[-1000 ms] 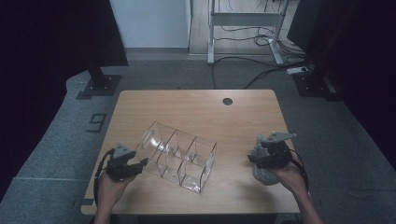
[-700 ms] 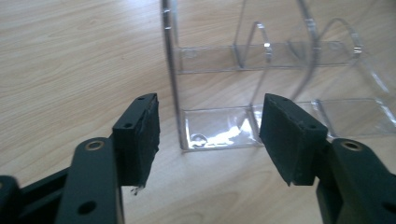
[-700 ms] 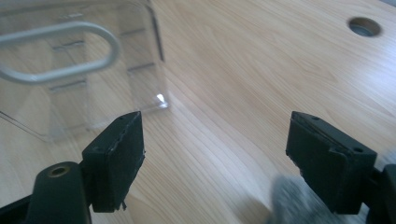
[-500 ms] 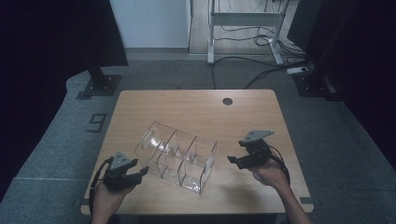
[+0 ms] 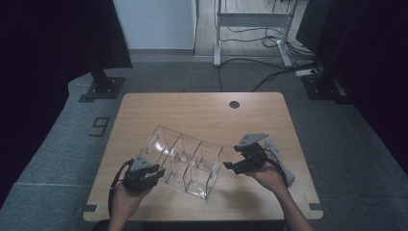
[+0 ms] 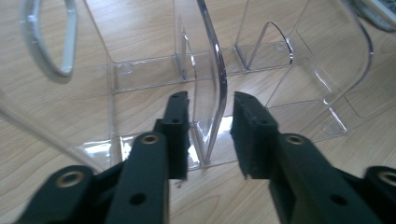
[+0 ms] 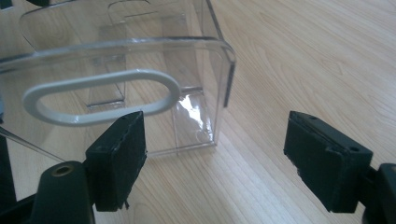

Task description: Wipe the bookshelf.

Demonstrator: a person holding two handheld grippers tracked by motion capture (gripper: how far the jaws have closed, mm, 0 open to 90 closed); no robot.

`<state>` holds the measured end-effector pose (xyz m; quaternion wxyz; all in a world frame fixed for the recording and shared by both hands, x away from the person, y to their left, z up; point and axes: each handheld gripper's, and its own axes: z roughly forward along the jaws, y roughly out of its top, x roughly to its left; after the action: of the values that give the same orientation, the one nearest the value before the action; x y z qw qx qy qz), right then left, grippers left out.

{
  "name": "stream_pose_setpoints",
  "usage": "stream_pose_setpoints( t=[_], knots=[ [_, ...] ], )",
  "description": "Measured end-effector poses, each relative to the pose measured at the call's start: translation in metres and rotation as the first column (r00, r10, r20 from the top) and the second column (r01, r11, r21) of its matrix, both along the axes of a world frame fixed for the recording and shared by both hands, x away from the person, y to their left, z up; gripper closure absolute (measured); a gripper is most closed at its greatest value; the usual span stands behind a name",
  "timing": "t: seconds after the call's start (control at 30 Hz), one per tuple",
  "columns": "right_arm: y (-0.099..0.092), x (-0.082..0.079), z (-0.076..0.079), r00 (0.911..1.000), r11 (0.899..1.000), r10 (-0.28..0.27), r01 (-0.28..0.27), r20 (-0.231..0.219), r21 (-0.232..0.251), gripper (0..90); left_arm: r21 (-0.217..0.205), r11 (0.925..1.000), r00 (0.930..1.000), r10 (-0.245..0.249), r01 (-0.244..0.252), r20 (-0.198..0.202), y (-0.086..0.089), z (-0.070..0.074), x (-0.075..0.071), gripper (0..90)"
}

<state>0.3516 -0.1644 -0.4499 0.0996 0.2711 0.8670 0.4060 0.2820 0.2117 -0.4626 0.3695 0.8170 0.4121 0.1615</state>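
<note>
Both hands have shifted since a second ago: my right tongs [image 5: 230, 166] came in from the right edge of the tabletop [image 5: 192, 108] toward the clear acrylic organizer [image 5: 185, 161], and my left tongs [image 5: 156, 172] slid up to its lower-left side. Left tongs have just been closing, and in the left gripper view a thin divider wall [image 6: 215, 112] stands between the pads [image 6: 180, 135], which flank it closely without yet pressing. Right tongs stand wide apart, holding nothing, with the organizer's end wall and its white oval handle cutout [image 7: 100, 95] just ahead of the left jaw in the right gripper view. Organizer lies tipped on its side, lower centre of the high view. Judgement: light, rigid, slick plastic, liable to scratch or crack under a hard pinch; best grips are wall edges or the handle slot. A grey cloth-like object [image 5: 279, 161] lies just behind the right hand; nothing blocks the approach.
</note>
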Motion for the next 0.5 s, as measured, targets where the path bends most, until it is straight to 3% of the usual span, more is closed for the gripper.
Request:
stream_pose_setpoints(
  t=[0.1, 0.2, 0.5],
  knots=[
    [0.004, 0.0, 0.0, 0.9999, 1.0, 0.015, -0.015, 0.003, -0.001, 20.9, -0.018, 0.9997, 0.9997, -0.019, 0.019, -0.013, -0.001, -0.001, 0.004, 78.3],
    [0.008, 0.001, 0.001, 0.9996, 1.0, 0.027, -0.027, 0.006, -0.002, 21.0, -0.006, 0.9998, 0.9997, -0.021, 0.021, -0.01, -0.003, 0.0, 0.006, 83.1],
    [0.016, 0.005, 0.001, 0.9983, 0.998, 0.057, -0.057, 0.007, 0.003, 20.9, 0.018, 0.9997, 0.9998, -0.016, 0.016, -0.009, -0.004, 0.001, 0.019, 85.1]
  ],
)
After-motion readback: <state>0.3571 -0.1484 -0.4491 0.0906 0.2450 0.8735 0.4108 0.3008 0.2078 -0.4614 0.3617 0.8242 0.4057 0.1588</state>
